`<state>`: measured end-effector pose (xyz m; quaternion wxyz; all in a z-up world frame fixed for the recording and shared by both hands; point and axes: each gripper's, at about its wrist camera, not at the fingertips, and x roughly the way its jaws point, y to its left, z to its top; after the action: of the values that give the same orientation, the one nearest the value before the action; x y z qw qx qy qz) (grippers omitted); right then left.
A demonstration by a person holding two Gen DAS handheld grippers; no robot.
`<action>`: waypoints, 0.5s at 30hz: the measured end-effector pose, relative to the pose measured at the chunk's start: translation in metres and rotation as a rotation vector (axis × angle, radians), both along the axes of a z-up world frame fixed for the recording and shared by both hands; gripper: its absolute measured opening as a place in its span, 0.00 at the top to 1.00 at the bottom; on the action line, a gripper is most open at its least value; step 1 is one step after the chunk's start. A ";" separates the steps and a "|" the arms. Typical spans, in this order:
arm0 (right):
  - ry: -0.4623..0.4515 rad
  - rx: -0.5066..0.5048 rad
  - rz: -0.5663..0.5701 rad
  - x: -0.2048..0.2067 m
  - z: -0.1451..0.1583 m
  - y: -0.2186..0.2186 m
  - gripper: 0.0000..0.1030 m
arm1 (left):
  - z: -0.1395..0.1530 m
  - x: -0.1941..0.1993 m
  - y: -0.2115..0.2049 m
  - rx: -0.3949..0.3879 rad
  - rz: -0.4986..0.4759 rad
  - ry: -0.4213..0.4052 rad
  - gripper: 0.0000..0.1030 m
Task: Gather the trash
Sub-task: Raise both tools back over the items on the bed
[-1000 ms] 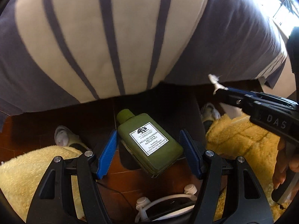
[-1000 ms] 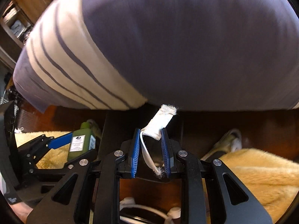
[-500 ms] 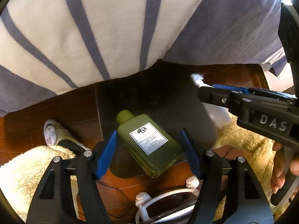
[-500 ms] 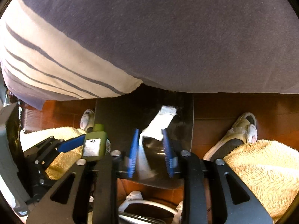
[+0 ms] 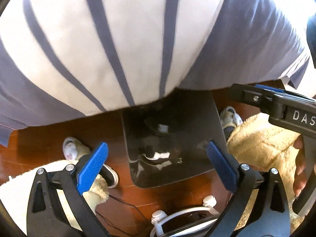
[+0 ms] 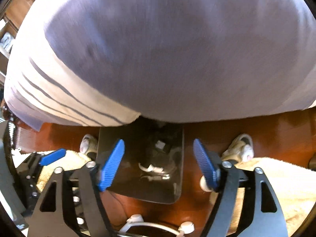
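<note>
Your left gripper (image 5: 157,165) and right gripper (image 6: 159,165), jaws just spread wide and empty, hang over the black trash bin (image 5: 197,169) on the wood floor (image 5: 65,130) (white scraps (image 6: 153,168) inside), striped bedding (image 5: 98,45) beyond.

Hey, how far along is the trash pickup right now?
Done: white scraps lie inside the dark bin. In hand: nothing. The left gripper and right gripper hang over the bin; their jaws have just been opening, with nothing between them. Left: no more trash shows on the wooden floor here, so any remaining pieces are out of sight.
</note>
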<state>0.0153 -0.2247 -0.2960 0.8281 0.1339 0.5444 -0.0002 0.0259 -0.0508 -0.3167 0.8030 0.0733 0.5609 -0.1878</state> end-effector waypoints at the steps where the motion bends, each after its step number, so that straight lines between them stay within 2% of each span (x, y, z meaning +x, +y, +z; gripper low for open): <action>1: -0.021 -0.027 -0.013 -0.002 0.008 -0.002 0.20 | 0.006 0.000 0.001 -0.004 0.005 -0.012 0.08; 6: -0.137 -0.101 -0.045 -0.008 0.053 -0.012 0.12 | 0.048 -0.004 0.009 -0.033 0.016 -0.104 0.08; 10: -0.262 -0.149 -0.081 -0.012 0.105 -0.022 0.09 | 0.092 -0.003 0.009 -0.048 0.010 -0.203 0.08; 15: -0.370 -0.163 -0.102 -0.009 0.156 -0.035 0.05 | 0.146 0.008 0.010 -0.096 0.012 -0.303 0.08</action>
<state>0.0061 -0.2594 -0.1402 0.9209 0.0916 0.3740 -0.0614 0.0337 -0.0408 -0.1710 0.8820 0.0591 0.4242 -0.1963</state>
